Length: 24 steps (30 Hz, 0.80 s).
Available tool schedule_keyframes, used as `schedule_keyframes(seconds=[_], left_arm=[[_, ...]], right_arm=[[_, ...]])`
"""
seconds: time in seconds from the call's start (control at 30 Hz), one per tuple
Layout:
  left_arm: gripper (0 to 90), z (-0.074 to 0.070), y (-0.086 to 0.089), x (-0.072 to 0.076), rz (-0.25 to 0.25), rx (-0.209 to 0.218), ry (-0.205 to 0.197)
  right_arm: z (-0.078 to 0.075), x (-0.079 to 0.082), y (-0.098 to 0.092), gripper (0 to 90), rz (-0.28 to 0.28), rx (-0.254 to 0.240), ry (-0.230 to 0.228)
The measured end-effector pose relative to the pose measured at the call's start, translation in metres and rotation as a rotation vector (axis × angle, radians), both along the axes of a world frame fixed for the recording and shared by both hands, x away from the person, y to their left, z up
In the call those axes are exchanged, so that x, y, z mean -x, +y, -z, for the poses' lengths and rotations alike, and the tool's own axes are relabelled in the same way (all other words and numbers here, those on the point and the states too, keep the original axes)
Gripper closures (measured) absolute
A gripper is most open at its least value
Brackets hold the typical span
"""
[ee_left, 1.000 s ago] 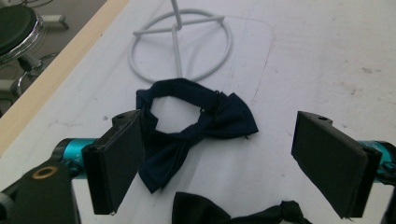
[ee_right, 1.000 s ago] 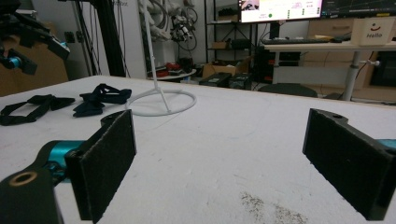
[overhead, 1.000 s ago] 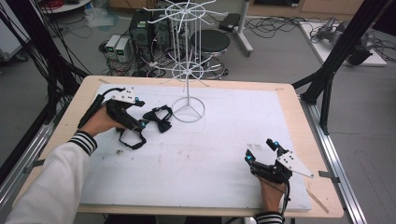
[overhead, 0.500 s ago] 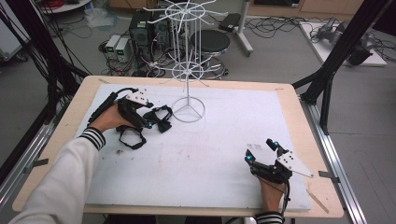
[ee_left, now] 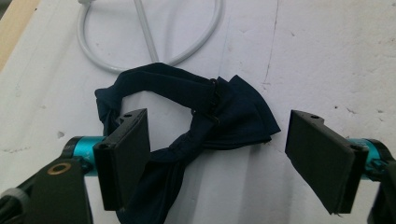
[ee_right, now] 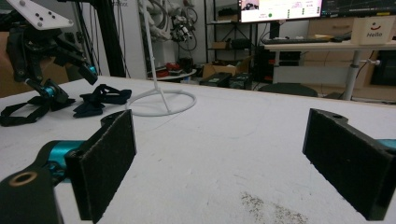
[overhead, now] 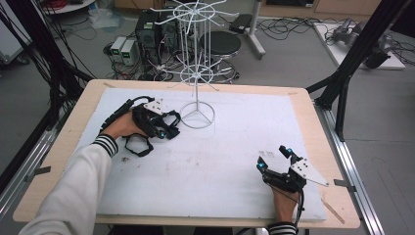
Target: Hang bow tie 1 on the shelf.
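A dark navy bow tie (ee_left: 233, 116) lies crumpled on the white mat (overhead: 220, 147), just left of the wire stand's base ring (overhead: 196, 117). My left gripper (ee_left: 218, 126) is low over it with the jaws wide apart. The bow tie sits between the pads and neither pad presses on it. The jaws have just been closing slightly. In the high view the left gripper (overhead: 164, 128) is at the far left of the mat, over the bow tie (overhead: 172, 122). My right gripper (overhead: 273, 157) rests open at the near right, with nothing between its pads (ee_right: 107, 149).
A tall white wire rack (overhead: 195, 73) rises from the base ring at the back middle. A black strap loop (overhead: 137, 145) lies just nearer than the left hand. The mat sits on a wooden table (overhead: 73, 132). Black frame posts, cables and computers stand beyond.
My left hand has moved right towards the stand and sunk, bringing its jaws down around the bow tie. The right gripper has stayed still.
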State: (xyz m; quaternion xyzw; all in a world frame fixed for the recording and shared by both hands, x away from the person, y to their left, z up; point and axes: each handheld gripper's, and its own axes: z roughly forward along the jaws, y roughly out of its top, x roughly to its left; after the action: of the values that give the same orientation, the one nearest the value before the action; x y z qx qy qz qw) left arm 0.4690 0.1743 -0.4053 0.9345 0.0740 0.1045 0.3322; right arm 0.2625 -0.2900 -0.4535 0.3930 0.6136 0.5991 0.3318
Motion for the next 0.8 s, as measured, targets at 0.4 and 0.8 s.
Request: schedule_keyframes(seconds=[0.4,0.8], left_arm=[[26.5,0.009,0.003,-0.010,0.008,-0.041,0.009],[31.6,0.013,-0.001,-0.019,0.015,-0.043,0.030]], right_arm=[[0.000,0.001,0.000,9.0,0.002,-0.009,-0.001],[0.000,0.001,-0.001,9.0,-0.001,-0.014,-0.003]])
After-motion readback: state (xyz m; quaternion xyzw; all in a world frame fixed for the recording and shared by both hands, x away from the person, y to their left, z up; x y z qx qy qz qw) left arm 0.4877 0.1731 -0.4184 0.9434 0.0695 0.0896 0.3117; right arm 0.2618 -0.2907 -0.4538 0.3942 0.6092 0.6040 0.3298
